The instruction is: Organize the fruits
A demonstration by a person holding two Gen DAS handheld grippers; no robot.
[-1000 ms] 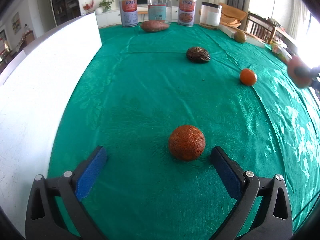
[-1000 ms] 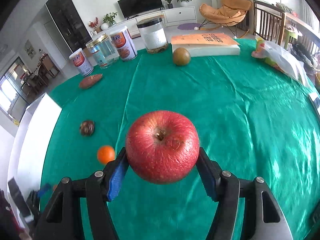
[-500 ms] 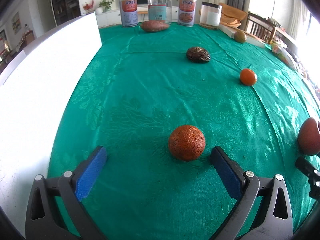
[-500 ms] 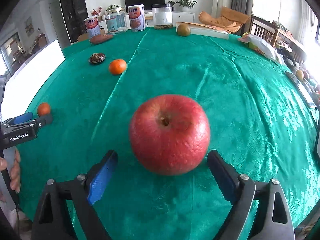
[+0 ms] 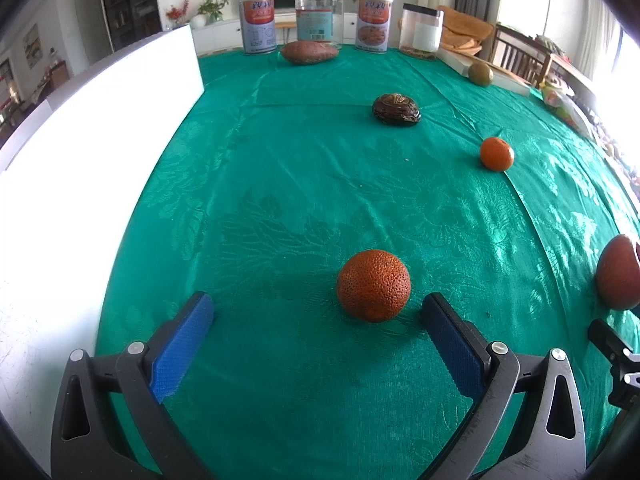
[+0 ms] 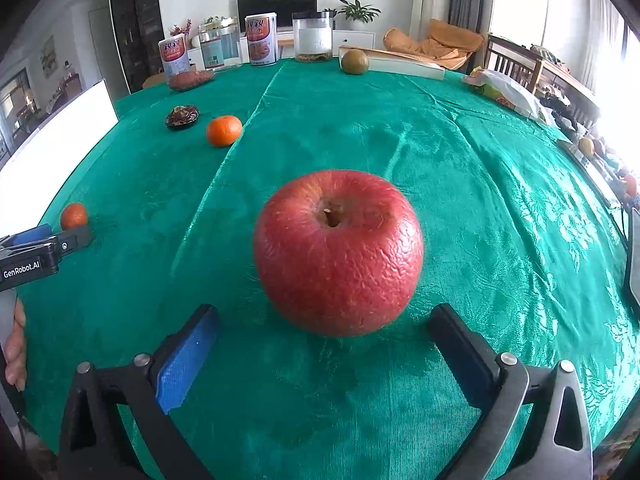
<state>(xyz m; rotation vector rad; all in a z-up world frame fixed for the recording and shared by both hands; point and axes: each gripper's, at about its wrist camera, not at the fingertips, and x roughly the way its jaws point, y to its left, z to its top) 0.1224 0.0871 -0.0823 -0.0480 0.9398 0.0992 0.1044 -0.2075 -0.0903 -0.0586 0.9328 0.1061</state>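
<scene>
A red apple [image 6: 338, 252] rests on the green tablecloth just ahead of my right gripper [image 6: 324, 336], which is open with its pads clear of the fruit. It also shows at the right edge of the left wrist view [image 5: 618, 274]. A rough orange [image 5: 373, 286] lies just ahead of my open, empty left gripper [image 5: 318, 322], off to the right of its centre. It shows small in the right wrist view [image 6: 73, 216]. A tangerine [image 5: 496, 153] and a dark brown fruit [image 5: 396, 109] lie farther back.
A white board [image 5: 92, 128] lines the table's left side. Cans and jars [image 5: 320, 20], a sweet potato [image 5: 309, 52], a green fruit [image 5: 480, 73] and a book [image 6: 400, 65] stand at the far edge. A plastic bag [image 6: 508, 94] lies at the right.
The right gripper lowered the apple onto the cloth, let it go and opened wide. The left gripper and the orange have not moved.
</scene>
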